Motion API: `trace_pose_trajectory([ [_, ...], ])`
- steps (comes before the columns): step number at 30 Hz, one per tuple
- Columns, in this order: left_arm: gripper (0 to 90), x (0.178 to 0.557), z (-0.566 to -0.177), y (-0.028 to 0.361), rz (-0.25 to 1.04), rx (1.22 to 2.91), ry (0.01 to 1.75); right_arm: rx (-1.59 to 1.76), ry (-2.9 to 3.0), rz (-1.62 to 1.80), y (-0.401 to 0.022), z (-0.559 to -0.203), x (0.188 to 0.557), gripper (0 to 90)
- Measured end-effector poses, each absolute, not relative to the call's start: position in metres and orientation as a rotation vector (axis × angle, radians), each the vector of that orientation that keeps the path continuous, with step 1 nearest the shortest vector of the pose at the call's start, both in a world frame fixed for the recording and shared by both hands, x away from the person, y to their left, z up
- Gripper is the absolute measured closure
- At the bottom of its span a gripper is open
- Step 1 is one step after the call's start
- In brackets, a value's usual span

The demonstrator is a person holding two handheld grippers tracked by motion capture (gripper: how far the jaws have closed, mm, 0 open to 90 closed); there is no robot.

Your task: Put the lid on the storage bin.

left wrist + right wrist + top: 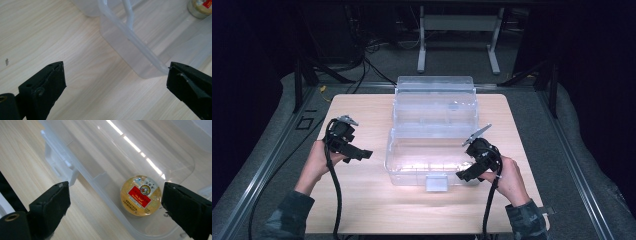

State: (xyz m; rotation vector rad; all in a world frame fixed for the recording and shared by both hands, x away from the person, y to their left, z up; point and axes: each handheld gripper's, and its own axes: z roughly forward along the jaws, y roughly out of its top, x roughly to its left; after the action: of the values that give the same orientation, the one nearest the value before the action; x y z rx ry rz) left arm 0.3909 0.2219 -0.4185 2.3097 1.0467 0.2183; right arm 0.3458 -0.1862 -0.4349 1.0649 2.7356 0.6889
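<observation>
A clear plastic box [398,150] stands in the middle of the wooden table [362,205], its lid [434,95] tipped open toward the far side. Inside it sits a small round jar [140,195] with a gold top and a red label. My right gripper [463,174] hovers at the box's near right corner; in the right gripper view its jaws [115,187] stand open, wide apart above the jar and not touching it. My left gripper [363,154] is open just left of the box, with a box corner [140,60] ahead of its jaws [116,68]. The jar [200,7] shows beyond.
A latch tab [436,183] sticks out from the box's near wall. Bare tabletop lies on both sides of the box and in front of it. Cables trail from both grippers over the near edge. Beyond the table is dark floor with a metal stand [457,22].
</observation>
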Motion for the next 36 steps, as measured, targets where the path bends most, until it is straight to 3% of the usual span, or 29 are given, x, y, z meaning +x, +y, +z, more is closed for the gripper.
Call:
trace_pose_trajectory([
  [24, 0.7, 0.443, -0.383, 0.152, 0.214, 2.283, 0.915, 1.038, 2.724, 0.707, -0.179, -0.439, 0.338, 15.6],
  [36, 0.8, 0.466, -0.375, 0.139, 0.254, 2.237, 0.887, 1.034, 2.726, 0.707, -0.181, -0.444, 0.335, 19.5],
])
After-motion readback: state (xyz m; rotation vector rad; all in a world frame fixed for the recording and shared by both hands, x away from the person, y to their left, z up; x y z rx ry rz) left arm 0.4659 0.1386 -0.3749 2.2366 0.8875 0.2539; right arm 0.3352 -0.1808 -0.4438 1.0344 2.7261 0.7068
